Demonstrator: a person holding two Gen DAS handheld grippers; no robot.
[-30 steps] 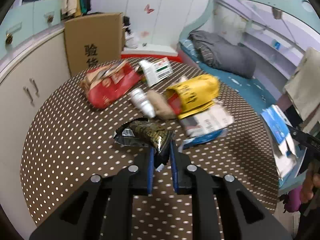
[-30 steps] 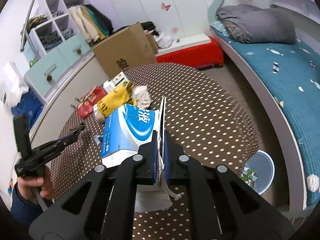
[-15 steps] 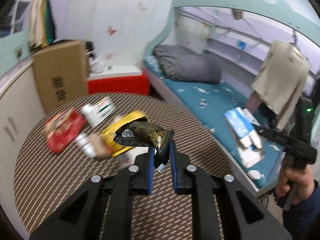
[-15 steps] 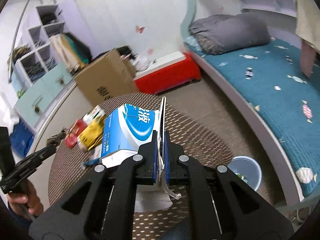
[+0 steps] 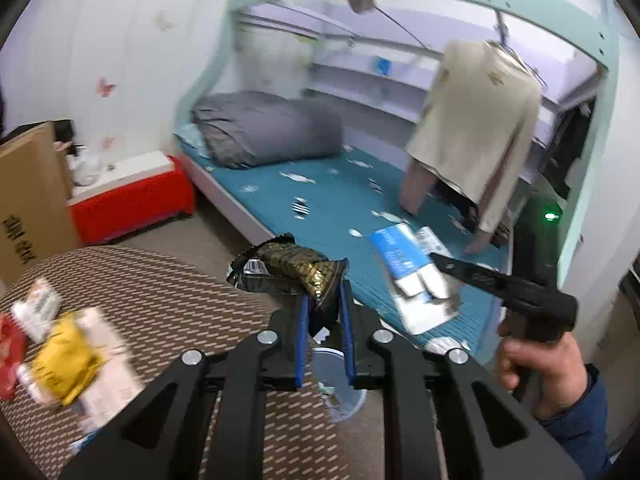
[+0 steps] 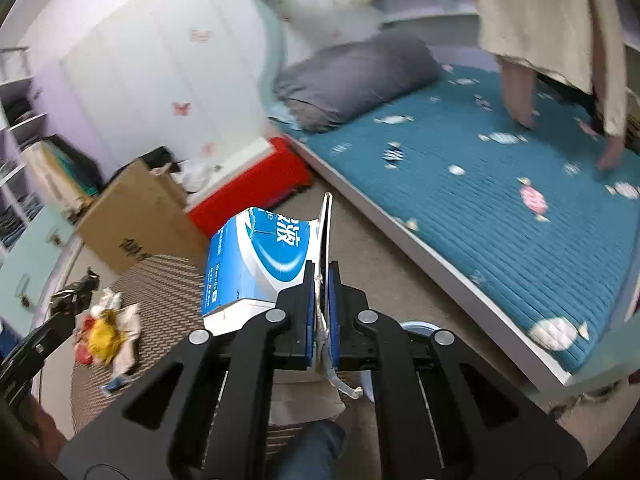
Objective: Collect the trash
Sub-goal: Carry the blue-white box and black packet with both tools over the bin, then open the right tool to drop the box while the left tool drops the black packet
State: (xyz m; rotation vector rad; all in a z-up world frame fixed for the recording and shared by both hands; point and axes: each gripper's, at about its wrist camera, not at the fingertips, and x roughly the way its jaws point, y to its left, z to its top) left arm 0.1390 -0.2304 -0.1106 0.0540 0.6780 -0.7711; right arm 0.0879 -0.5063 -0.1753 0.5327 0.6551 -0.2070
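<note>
My left gripper [image 5: 323, 312] is shut on a crumpled black-and-gold wrapper [image 5: 292, 270] and holds it in the air past the table's edge, above a pale blue bin [image 5: 338, 382] on the floor. My right gripper [image 6: 323, 280] is shut on the flap of a blue-and-white carton [image 6: 256, 264]; the carton also shows in the left wrist view [image 5: 412, 276], held over the bed's edge. The bin's rim [image 6: 416, 326] peeks out behind the right fingers. More trash, a yellow packet [image 5: 64, 360] among it, lies on the dotted brown table [image 5: 160, 304].
A bed with a teal cover [image 6: 500, 200] and a grey bundle [image 6: 352, 76] runs along the right. A red-sided box [image 5: 132, 204] and a cardboard box [image 6: 140, 216] stand on the floor beyond the table. A beige coat [image 5: 476, 128] hangs over the bed.
Both grippers have swung right, away from the table and toward the bed and bin, each still holding its item. The trash pile has slid to the left edge of both views.
</note>
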